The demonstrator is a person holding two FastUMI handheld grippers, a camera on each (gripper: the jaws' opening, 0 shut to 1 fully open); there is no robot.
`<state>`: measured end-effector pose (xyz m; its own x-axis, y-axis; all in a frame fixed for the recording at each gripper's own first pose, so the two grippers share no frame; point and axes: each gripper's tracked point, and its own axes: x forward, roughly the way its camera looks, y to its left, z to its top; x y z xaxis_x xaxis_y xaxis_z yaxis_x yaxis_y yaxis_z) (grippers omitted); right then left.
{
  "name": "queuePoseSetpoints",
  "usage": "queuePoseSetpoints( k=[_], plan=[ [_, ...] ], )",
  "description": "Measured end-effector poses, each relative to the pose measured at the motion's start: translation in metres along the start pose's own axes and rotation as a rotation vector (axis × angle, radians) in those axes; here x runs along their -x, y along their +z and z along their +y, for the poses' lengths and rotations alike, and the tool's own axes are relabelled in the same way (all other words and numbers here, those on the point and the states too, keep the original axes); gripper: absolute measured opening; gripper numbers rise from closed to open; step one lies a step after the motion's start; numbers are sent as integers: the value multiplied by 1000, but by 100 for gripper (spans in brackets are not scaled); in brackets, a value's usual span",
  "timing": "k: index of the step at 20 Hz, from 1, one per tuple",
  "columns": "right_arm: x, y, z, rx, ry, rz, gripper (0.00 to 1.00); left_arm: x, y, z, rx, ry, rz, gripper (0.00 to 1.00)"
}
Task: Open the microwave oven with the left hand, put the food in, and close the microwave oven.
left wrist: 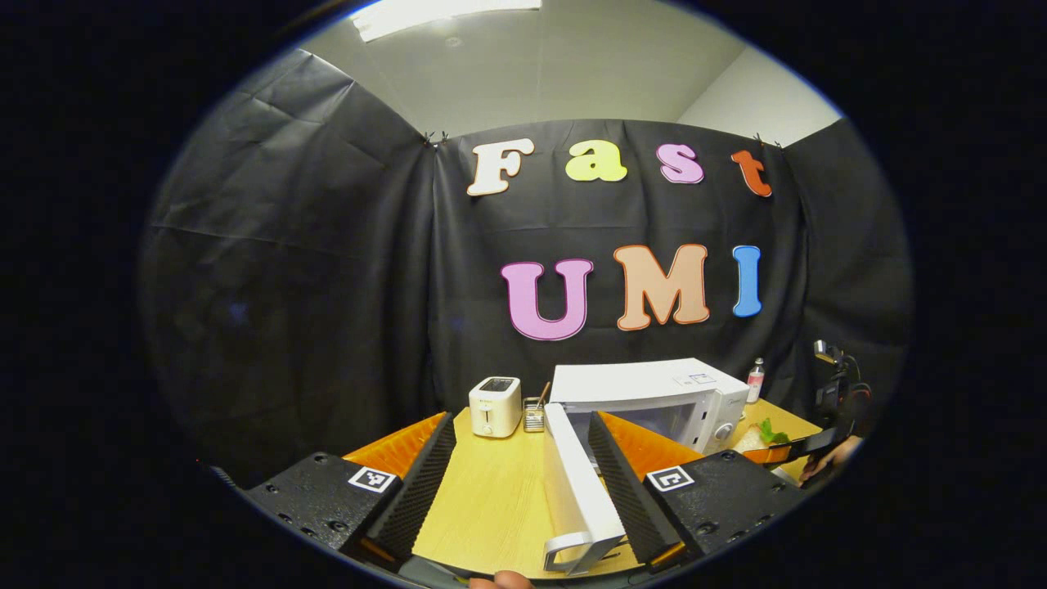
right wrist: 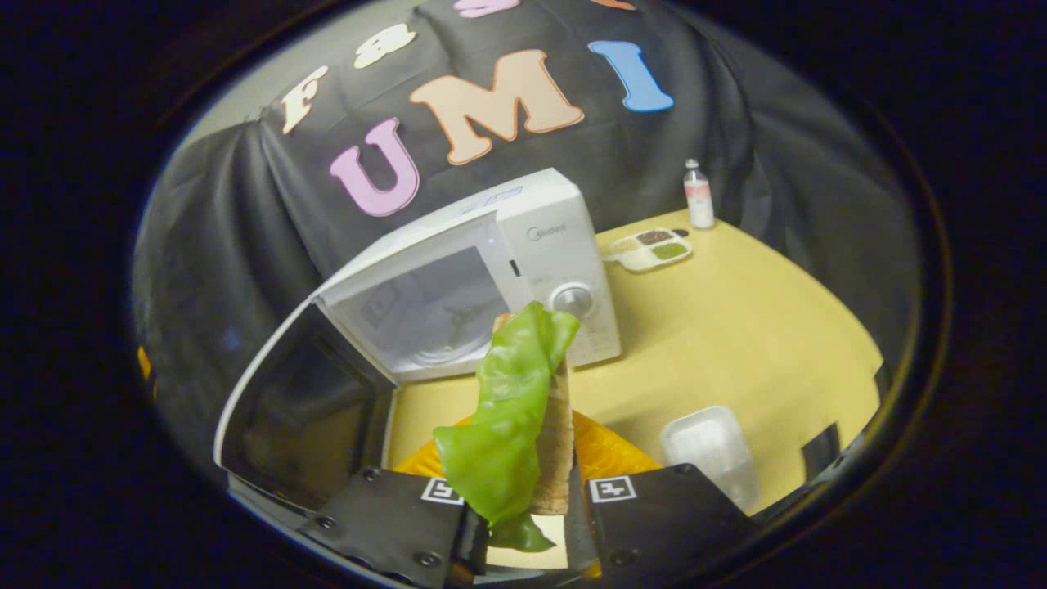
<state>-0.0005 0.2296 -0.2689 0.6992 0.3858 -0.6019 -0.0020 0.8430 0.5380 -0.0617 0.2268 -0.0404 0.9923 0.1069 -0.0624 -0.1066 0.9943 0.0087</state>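
Observation:
The white microwave [left wrist: 654,393] stands at the back of the wooden table with its door [left wrist: 572,483] swung wide toward me. My left gripper [left wrist: 519,432] is open; the door's edge and handle [left wrist: 572,550] lie between its fingers, close to the right one. In the right gripper view, my right gripper [right wrist: 532,507] is shut on a sandwich [right wrist: 556,425] of bread with a green lettuce leaf [right wrist: 507,409], held upright in front of the open cavity [right wrist: 433,315]. The open door [right wrist: 303,409] stands to the left. Farther off in the left gripper view, the right gripper [left wrist: 797,446] holds the food [left wrist: 765,433].
A white toaster [left wrist: 495,406] and a wire utensil holder [left wrist: 534,415] stand left of the microwave. Right of it are a small bottle [right wrist: 698,195] and a divided tray [right wrist: 652,248] of seasonings. A clear plastic container [right wrist: 712,450] lies on the table [right wrist: 752,343] near my right gripper.

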Motion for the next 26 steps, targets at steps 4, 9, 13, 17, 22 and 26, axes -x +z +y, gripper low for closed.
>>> queuePoseSetpoints(
  k=[4, 9, 13, 17, 22, 26],
  plan=[
    [-34, -4, 46, -284, 57, 39, 43, 4, 6, -8, -8, -22, -14, 96],
    [-78, -11, 92, -531, 108, 93, 45, 7, -2, -15, -7, -46, 23, 94],
    [-107, -3, 112, -638, 101, 37, 46, 7, -4, -17, -5, -45, 39, 95],
    [-144, 6, 132, -729, 90, -54, 46, 9, -9, -15, -29, -41, 64, 95],
    [-190, 14, 141, -748, 73, -170, 47, 10, -19, -6, -45, -28, 105, 96],
    [-214, 21, 138, -714, 57, -244, 47, 15, -34, 7, -42, -9, 148, 95]
  ],
)
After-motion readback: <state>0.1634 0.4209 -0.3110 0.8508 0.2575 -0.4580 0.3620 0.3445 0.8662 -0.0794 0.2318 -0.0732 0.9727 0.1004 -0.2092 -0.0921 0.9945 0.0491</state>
